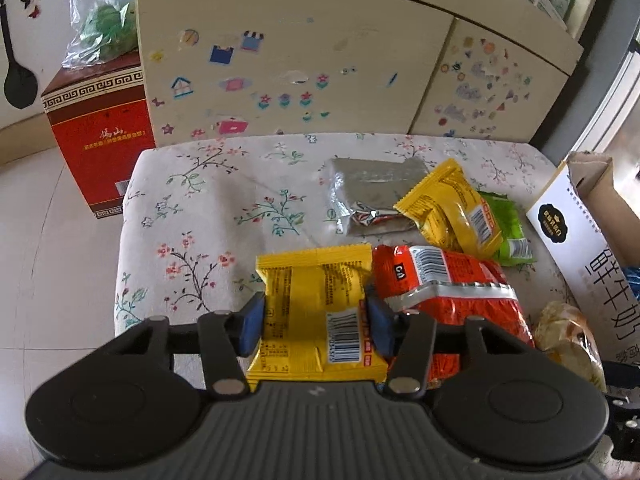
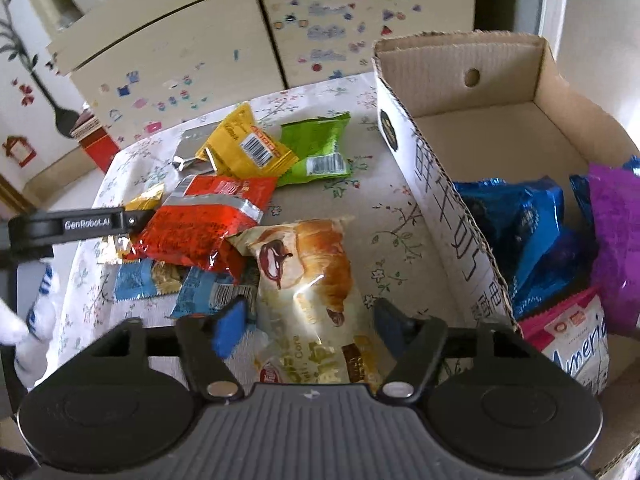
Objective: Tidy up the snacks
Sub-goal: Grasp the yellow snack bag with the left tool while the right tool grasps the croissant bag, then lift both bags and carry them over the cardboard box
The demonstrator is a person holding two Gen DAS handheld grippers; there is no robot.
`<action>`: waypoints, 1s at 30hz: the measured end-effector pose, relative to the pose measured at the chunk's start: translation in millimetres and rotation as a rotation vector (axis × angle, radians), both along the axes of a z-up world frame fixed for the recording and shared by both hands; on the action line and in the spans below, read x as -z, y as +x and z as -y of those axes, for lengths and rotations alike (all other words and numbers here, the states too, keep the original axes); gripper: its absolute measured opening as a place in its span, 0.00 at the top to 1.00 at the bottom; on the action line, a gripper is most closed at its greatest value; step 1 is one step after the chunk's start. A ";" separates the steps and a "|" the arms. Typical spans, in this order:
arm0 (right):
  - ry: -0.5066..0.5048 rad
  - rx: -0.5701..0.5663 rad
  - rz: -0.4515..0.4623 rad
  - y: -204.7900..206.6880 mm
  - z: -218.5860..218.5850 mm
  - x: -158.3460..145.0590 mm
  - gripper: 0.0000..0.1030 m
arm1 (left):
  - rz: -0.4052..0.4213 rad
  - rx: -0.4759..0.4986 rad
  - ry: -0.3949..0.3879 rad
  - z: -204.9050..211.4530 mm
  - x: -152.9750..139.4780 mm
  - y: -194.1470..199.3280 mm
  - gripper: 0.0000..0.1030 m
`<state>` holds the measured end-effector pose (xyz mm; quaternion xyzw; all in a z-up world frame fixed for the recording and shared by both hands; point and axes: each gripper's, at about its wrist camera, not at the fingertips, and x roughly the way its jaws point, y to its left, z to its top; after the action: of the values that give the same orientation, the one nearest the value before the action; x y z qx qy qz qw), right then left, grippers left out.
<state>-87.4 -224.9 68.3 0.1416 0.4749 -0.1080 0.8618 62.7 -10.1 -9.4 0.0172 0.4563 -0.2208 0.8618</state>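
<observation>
My left gripper (image 1: 316, 320) is shut on a yellow snack packet (image 1: 312, 304), its blue pads pressing the packet's two sides at the near edge of the floral-cloth table (image 1: 192, 208). A red packet (image 1: 448, 292) lies right beside it. In the right wrist view my right gripper (image 2: 308, 328) stands open around a croissant packet (image 2: 312, 280), pads just off its sides. A cardboard box (image 2: 440, 216) to the right holds blue packs (image 2: 520, 232), a purple pack (image 2: 616, 240) and a pink-and-white pack (image 2: 572, 340).
Loose on the cloth: another yellow packet (image 1: 452, 208), a green one (image 1: 508, 228), a silver one (image 1: 368, 196), and blue packets (image 2: 136, 280). A stickered cabinet (image 1: 300, 60) stands behind the table. A red carton (image 1: 100, 128) sits on the floor, left. A white-gloved hand (image 2: 36, 320) shows at left.
</observation>
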 end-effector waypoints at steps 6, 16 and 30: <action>0.023 0.024 -0.034 2.6 2.1 12.0 0.24 | 0.010 0.011 0.011 7.8 3.5 -1.2 0.35; -0.001 -0.001 0.011 -0.8 -0.9 1.2 0.40 | 0.076 0.024 0.068 17.6 -8.9 -18.7 0.53; 0.002 -0.016 0.131 -7.3 1.0 -30.1 0.40 | 0.146 0.007 0.038 21.5 -44.6 -28.5 0.53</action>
<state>-94.7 -225.9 98.4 0.1452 0.4187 -0.0910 0.8918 34.2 -31.6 35.2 0.0513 0.3964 -0.2132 0.8915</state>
